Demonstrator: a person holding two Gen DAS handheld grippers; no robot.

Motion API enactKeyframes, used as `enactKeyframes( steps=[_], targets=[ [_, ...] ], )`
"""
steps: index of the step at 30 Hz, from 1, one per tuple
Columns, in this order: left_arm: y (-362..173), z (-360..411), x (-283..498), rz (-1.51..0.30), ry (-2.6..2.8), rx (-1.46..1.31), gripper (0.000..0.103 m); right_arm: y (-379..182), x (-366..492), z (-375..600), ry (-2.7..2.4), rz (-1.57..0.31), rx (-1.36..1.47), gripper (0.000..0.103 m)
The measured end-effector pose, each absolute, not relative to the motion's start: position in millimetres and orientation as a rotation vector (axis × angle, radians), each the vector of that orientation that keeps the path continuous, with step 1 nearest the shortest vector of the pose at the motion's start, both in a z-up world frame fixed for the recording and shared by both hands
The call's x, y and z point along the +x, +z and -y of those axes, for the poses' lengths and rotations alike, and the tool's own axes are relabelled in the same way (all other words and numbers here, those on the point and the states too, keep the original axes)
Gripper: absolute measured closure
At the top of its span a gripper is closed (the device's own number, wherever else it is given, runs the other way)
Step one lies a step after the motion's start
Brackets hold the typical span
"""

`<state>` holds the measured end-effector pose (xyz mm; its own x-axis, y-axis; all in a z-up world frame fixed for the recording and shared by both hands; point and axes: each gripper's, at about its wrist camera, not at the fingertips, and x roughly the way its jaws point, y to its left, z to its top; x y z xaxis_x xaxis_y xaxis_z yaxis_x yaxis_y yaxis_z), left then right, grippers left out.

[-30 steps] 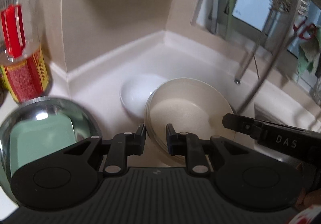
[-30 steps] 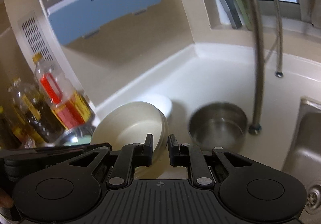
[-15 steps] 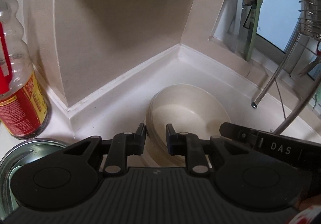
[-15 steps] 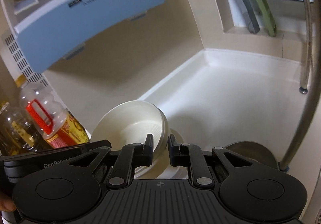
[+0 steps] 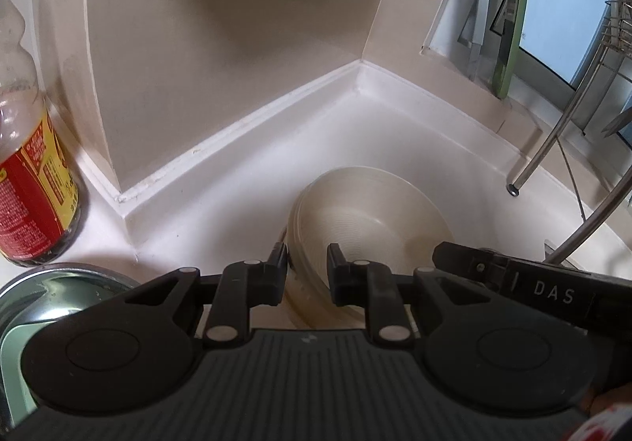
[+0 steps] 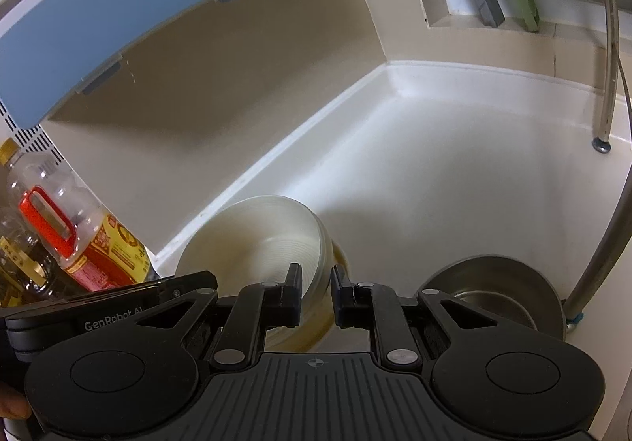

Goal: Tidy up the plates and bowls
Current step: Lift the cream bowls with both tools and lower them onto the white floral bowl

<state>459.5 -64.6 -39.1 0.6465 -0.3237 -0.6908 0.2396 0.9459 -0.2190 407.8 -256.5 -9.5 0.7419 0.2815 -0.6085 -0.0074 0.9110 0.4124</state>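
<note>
A stack of cream ribbed bowls (image 5: 371,212) hangs above the white counter, gripped on opposite rims. My left gripper (image 5: 307,269) is shut on the stack's near-left rim. My right gripper (image 6: 316,291) is shut on the stack's right rim (image 6: 316,243). The stack shows in the right wrist view (image 6: 260,231), tilted a little. A steel bowl (image 6: 493,294) sits on the counter at the right. Another steel bowl (image 5: 51,294) with a pale green inside lies at the lower left of the left wrist view.
Oil bottles (image 6: 75,235) stand at the left by the wall; one also shows in the left wrist view (image 5: 31,180). A blue wall cabinet (image 6: 138,14) hangs above. Metal rack legs (image 6: 606,46) (image 5: 541,152) stand on the counter (image 6: 454,180) at the right.
Both grippers have lifted the bowl stack off the counter and carried it up and toward the corner. The white bowl behind it has left the view.
</note>
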Motion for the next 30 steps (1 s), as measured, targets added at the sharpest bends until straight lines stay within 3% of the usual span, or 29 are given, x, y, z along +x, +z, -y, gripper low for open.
enactKeyframes(
  steps=[20, 22, 24, 30],
  targets=[
    [-35.4, 65.8, 454.6, -0.783, -0.295, -0.096, 0.083, -9.0, 408.5, 262.4, 0.164, -0.726, 0.432, 0.085],
    [-29.5, 64.1, 448.3, -0.765, -0.293, -0.092, 0.081, -4.5, 403.2, 262.5, 0.164, -0.707, 0.414, 0.077],
    [-22.7, 62.5, 438.9, -0.747, -0.293, -0.089, 0.076, 0.3, 396.6, 262.5, 0.171, -0.688, 0.407, 0.063],
    [-9.0, 58.3, 398.7, -0.733, -0.297, -0.065, 0.072, 10.1, 368.1, 265.1, 0.197, -0.664, 0.406, 0.054]
  ],
)
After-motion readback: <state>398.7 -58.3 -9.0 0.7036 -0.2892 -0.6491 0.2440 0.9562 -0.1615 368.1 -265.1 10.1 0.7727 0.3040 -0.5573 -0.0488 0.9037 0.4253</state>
